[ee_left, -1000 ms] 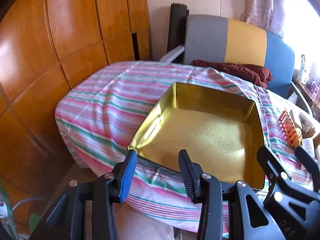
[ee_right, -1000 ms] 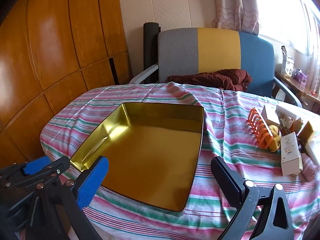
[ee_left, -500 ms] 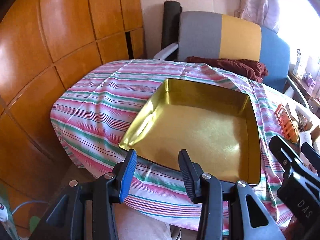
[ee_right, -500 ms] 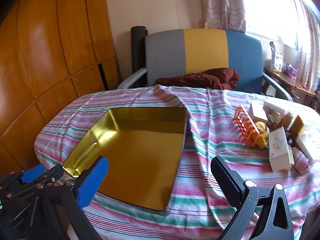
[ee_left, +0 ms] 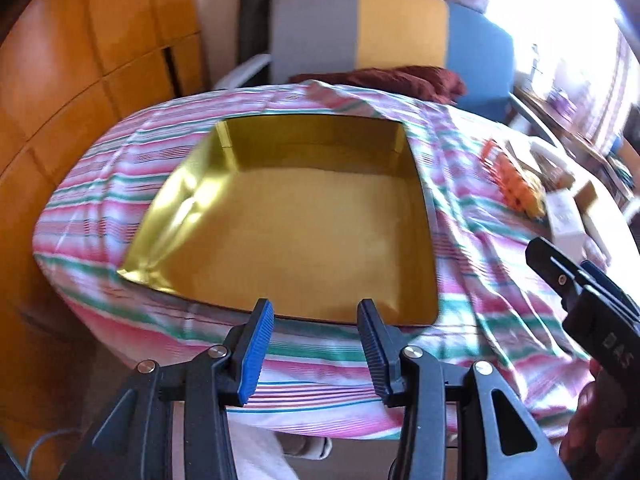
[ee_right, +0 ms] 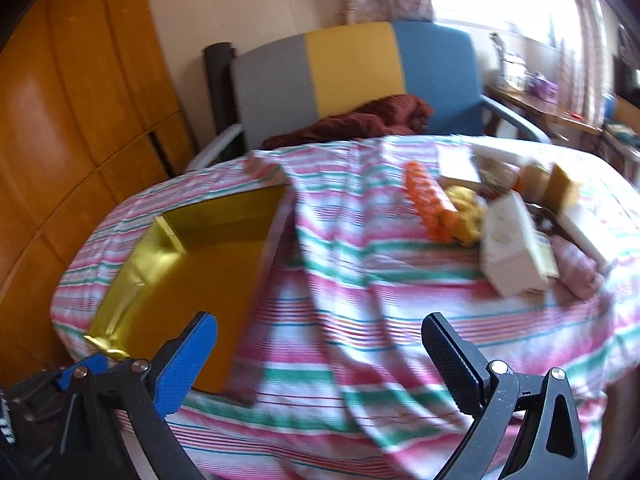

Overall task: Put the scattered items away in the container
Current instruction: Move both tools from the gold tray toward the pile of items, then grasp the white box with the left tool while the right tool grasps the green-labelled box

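Left wrist view: the left gripper point(ee_left: 316, 336) is seen with its jaws held a modest way apart and nothing between them, poised above the near edge of the table. A striped cloth point(ee_left: 120, 184) in pink, green and white is spread over the table. A shallow gold container point(ee_left: 304, 224) with nothing inside is set on the cloth close to the near edge, its near rim just beyond the fingertips. The scattered items are gathered toward the right edge of the table, well apart from the container: an orange rack point(ee_left: 508, 176) and a white box point(ee_left: 566, 220) can be made out, though they are blurred. The right gripper point(ee_left: 580, 288) is seen at the right side, above the cloth. A grey, yellow and blue chair point(ee_left: 400, 32) stands behind the far edge, with a dark red cloth point(ee_left: 380, 80) on its seat.

Right wrist view: the right gripper point(ee_right: 320, 360) is shown with its jaws spread wide and empty, over bare striped cloth point(ee_right: 360, 300) near the near edge. The gold container point(ee_right: 208, 264) lies to the left, at the left end of the table. Toward the far right corner the items are heaped together: the orange rack point(ee_right: 430, 200), a yellow thing point(ee_right: 466, 212) just beside it, a white box point(ee_right: 510, 248) and small brown boxes point(ee_right: 556, 184). Part of the left gripper point(ee_right: 60, 392) is seen at the lower left
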{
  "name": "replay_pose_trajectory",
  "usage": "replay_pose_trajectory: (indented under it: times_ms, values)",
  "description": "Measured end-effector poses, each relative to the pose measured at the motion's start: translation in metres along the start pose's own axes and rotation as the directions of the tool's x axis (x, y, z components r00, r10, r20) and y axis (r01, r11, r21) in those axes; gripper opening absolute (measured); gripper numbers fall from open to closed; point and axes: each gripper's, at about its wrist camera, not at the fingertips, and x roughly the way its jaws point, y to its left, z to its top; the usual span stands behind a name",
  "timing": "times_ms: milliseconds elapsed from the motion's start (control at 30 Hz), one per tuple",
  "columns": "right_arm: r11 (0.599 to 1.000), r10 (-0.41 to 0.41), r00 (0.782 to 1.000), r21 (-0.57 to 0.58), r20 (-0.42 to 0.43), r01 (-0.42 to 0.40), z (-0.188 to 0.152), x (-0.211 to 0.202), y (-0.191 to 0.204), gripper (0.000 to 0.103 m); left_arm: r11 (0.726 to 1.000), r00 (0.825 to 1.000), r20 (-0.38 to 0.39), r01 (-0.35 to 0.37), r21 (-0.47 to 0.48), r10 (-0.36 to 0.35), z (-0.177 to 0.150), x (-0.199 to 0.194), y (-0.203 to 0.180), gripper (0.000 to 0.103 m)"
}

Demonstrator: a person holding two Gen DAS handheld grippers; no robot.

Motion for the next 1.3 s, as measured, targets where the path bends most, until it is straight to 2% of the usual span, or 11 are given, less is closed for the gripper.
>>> replay_pose_trajectory:
  times_ms: [267,467,533,633,733,900,1033,1100,1167,1233,1300]
  values:
    - [0.970,-0.143,0.989,0.195,-0.027,0.145,-0.022,-0.002,-0.113,0.101,0.988,0.991,-0.079,0.120,0.099,-0.112,0.005,0.014,-0.048,0.044]
    - [0.936,-0.240,0.971,0.263,-0.016,0.235,-0.015,-0.003,-0.172,0.083,0.963,0.966,-0.103,0.247,0.110,-0.236,0.024,0.019,-0.089,0.044]
    - [0.927,-0.253,0.967,0.279,-0.024,0.250,-0.014,-0.001,-0.186,0.081,0.943,0.944,-0.120,0.318,0.096,-0.306,0.035,0.022,-0.107,0.044]
    - [0.916,-0.261,0.965,0.309,-0.030,0.257,-0.017,0.001,-0.198,0.081,0.889,0.884,-0.150,0.454,0.055,-0.442,0.053,0.029,-0.142,0.047]
    - [0.914,-0.249,0.968,0.321,-0.043,0.249,-0.021,0.003,-0.206,0.082,0.859,0.849,-0.196,0.510,0.055,-0.491,0.068,0.041,-0.177,0.052]
    - [0.908,-0.231,0.972,0.352,-0.032,0.227,-0.026,-0.003,-0.216,0.086,0.825,0.815,-0.260,0.556,0.099,-0.518,0.086,0.067,-0.228,0.059]
    - [0.904,-0.220,0.975,0.369,-0.034,0.217,-0.030,-0.006,-0.222,0.088,0.792,0.763,-0.311,0.608,0.048,-0.567,0.100,0.096,-0.251,0.060]
    - [0.902,-0.211,0.977,0.379,-0.036,0.209,-0.032,-0.006,-0.226,0.088,0.792,0.757,-0.319,0.609,0.032,-0.570,0.102,0.105,-0.256,0.062]
    - [0.899,-0.203,0.979,0.390,-0.036,0.201,-0.033,-0.006,-0.229,0.088,0.770,0.731,-0.321,0.638,0.009,-0.602,0.104,0.113,-0.259,0.063]
    - [0.897,-0.200,0.979,0.396,-0.036,0.198,-0.034,-0.005,-0.231,0.089,0.773,0.741,-0.310,0.634,0.028,-0.596,0.102,0.116,-0.264,0.063]
    - [0.896,-0.195,0.980,0.399,-0.038,0.194,-0.035,-0.004,-0.233,0.089,0.758,0.729,-0.310,0.651,0.041,-0.610,0.100,0.119,-0.271,0.063]
